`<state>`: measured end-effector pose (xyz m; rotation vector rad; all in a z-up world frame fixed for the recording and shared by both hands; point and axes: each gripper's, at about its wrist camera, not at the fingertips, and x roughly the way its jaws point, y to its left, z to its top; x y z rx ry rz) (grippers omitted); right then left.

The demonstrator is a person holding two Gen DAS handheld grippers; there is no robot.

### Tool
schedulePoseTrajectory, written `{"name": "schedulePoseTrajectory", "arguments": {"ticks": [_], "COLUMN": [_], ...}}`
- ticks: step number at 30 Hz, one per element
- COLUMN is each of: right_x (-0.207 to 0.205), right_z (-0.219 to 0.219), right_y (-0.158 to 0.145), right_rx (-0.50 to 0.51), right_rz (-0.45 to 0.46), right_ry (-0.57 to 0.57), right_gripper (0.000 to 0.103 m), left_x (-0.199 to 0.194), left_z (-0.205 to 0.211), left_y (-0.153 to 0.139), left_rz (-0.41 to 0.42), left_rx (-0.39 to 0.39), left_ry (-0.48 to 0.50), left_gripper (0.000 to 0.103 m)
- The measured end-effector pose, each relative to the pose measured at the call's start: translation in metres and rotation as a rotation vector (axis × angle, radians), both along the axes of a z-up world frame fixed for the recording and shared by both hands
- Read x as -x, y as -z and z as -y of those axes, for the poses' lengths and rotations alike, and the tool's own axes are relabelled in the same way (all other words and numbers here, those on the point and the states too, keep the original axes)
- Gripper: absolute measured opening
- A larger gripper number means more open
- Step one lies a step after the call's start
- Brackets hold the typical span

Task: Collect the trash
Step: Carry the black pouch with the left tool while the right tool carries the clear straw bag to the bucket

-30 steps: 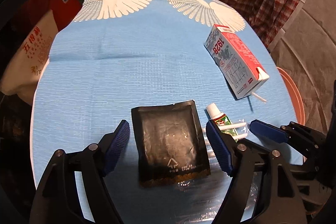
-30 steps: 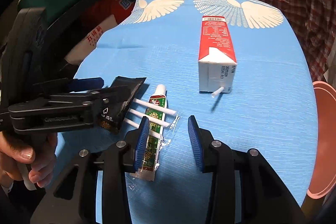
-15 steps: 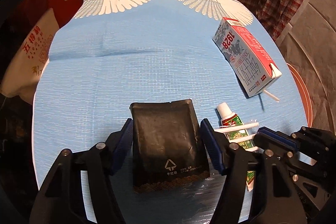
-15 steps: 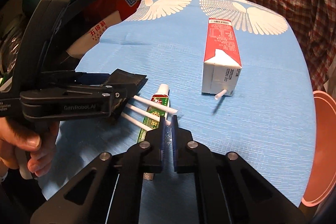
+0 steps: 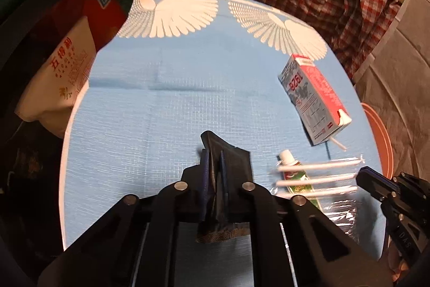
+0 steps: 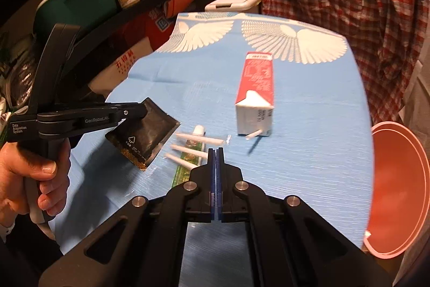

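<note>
Pink bin (image 6: 397, 187) lies off the bench's (image 6: 309, 125) right edge; right hand-held gripper (image 6: 215, 152), pinching clear straw wrapper (image 5: 338, 209), is nearer than left hand-held gripper (image 5: 213, 160), clamping black pouch (image 6: 145, 136)

Left tongs (image 5: 213, 174) cover the black pouch's (image 5: 236, 166) middle. Right tongs (image 6: 215, 162) hide whatever they pinch, contact unreadable. Toothpaste tube (image 6: 188, 166) near end hidden behind them. Pink bin (image 6: 397, 190) cut off at right edge.
</note>
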<state>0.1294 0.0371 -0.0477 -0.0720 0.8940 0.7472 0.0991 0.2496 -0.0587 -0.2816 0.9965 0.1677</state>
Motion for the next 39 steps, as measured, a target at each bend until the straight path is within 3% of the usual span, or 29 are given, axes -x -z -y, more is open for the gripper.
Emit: {"name": "schedulePoseTrajectory", "arguments": {"ticks": [19, 39], "right_x": [-0.001, -0.014], "right_z": [0.061, 0.117], "right_y": [-0.043, -0.059], "right_rx": [-0.090, -0.145], "right_rz": [0.115, 0.162], "right_ry": [0.150, 0.299], "right_gripper": [0.001, 0.001], "left_x": [0.006, -0.004], "left_z": [0.029, 0.068], "left_y": [-0.047, -0.063], "left_rz": [0.132, 0.191], "left_rx": [-0.066, -0.094], "left_ry": [-0.012, 0.045], "left_gripper": [0.006, 0.006]}}
